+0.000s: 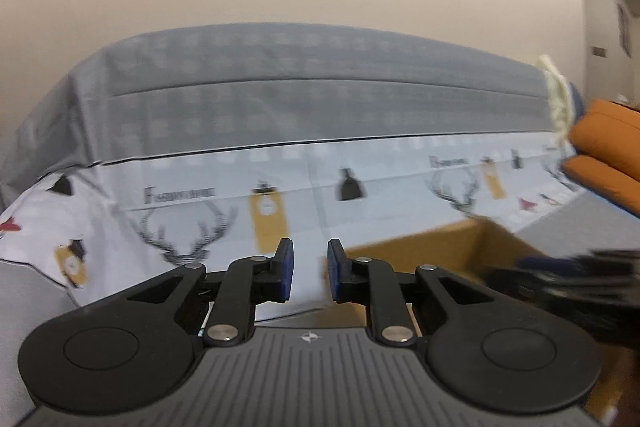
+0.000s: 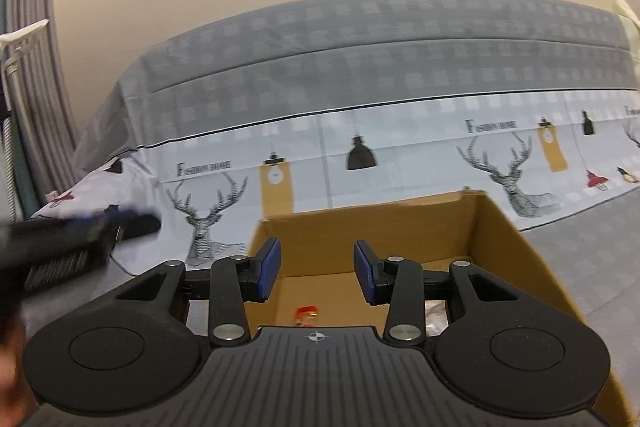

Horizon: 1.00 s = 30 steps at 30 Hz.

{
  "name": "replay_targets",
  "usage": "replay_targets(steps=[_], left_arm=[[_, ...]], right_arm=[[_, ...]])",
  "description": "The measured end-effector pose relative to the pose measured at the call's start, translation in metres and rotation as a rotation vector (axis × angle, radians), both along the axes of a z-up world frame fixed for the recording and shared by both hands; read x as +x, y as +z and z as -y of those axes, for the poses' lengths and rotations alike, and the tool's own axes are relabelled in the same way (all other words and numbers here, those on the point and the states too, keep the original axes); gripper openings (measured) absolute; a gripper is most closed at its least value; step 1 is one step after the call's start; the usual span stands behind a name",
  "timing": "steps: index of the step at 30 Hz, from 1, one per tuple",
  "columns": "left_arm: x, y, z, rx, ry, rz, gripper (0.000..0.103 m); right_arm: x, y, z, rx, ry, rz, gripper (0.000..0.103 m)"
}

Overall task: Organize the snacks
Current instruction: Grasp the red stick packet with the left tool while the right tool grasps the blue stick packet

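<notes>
An open cardboard box (image 2: 360,227) lies right under my right gripper (image 2: 316,271), whose blue pads stand apart with nothing between them. On the box floor a small red and orange snack packet (image 2: 305,314) peeks out above the gripper body, and a silvery wrapper (image 2: 436,309) shows at the right. My left gripper (image 1: 311,269) hovers left of the same box (image 1: 420,251), its pads a narrow gap apart and empty. Each gripper shows as a dark blur in the other's view: the left gripper (image 2: 80,239) and the right gripper (image 1: 568,275).
Behind the box a long piece of furniture is draped in a grey checked cloth (image 2: 380,59) with a white deer-and-lamp border (image 1: 200,211). Orange cushions (image 1: 604,147) sit at the right. A curtain (image 2: 32,27) hangs at the far left.
</notes>
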<state>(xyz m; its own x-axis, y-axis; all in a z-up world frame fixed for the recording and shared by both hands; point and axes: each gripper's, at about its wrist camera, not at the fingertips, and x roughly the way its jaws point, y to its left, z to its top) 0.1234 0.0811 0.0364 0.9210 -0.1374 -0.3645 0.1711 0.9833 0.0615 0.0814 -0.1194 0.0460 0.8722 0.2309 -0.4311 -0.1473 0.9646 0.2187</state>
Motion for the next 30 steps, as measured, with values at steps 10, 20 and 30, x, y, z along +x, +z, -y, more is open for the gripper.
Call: replay_targets(steps=[10,20,30], left_arm=[[0.066,-0.053,-0.088,-0.125,0.357,-0.26,0.018],[0.11,-0.106,-0.148,-0.342,0.639,-0.433,0.072],[0.136,-0.132,-0.143,-0.229,0.639,-0.509,0.066]], right_arm=[[0.007,-0.003,-0.027,-0.09,0.063,0.03,0.039],[0.014,-0.01,-0.038,-0.136,0.099,0.009,0.038],[0.016,-0.014,-0.045,-0.16,0.103,-0.007,0.038]])
